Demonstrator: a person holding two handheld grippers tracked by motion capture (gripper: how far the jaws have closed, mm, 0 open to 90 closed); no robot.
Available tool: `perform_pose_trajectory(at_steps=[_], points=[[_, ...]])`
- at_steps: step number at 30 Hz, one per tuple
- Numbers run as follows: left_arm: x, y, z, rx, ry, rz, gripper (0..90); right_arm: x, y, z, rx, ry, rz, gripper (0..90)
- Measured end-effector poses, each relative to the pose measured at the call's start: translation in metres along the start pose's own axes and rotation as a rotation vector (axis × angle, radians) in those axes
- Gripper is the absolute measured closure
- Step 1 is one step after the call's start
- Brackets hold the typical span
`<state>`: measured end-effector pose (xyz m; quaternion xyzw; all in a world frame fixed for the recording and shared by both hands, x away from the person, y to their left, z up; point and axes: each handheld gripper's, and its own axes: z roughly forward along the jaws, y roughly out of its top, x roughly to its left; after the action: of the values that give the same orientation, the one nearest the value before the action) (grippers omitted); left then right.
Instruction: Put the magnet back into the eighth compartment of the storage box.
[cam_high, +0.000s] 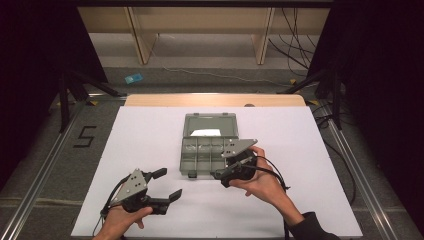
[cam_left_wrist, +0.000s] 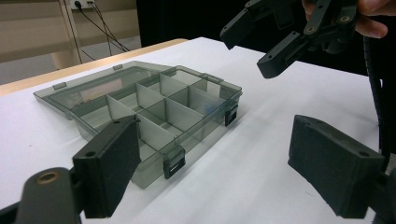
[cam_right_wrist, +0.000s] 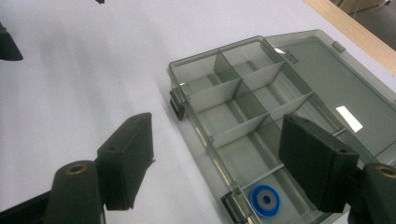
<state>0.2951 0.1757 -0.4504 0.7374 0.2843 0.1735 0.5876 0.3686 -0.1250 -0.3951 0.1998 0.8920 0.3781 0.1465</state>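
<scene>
Right gripper view | right gripper (cam_right_wrist: 210, 158) jaws spread above blue ring (cam_right_wrist: 265, 200) in organizer box (cam_right_wrist: 224, 100) | left gripper (cam_high: 165, 186) released | descent should be kept centred between dividers.

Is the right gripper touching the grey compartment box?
Apart. The left gripper view shows the right gripper in the air above the table, clear of the box.

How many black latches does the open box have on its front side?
2: one latch near one front corner of the box, another latch near the blue ring; none seem hidden.
</scene>
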Motion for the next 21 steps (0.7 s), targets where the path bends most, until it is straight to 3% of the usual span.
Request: perform_pose_trajectory(at_steps=[21], points=[[0.000, 0.000, 0.000, 0.001, 0.000, 0.001, 16.3, 0.003, -0.016, -0.007, -0.010, 0.015, 0.017, 27.5]])
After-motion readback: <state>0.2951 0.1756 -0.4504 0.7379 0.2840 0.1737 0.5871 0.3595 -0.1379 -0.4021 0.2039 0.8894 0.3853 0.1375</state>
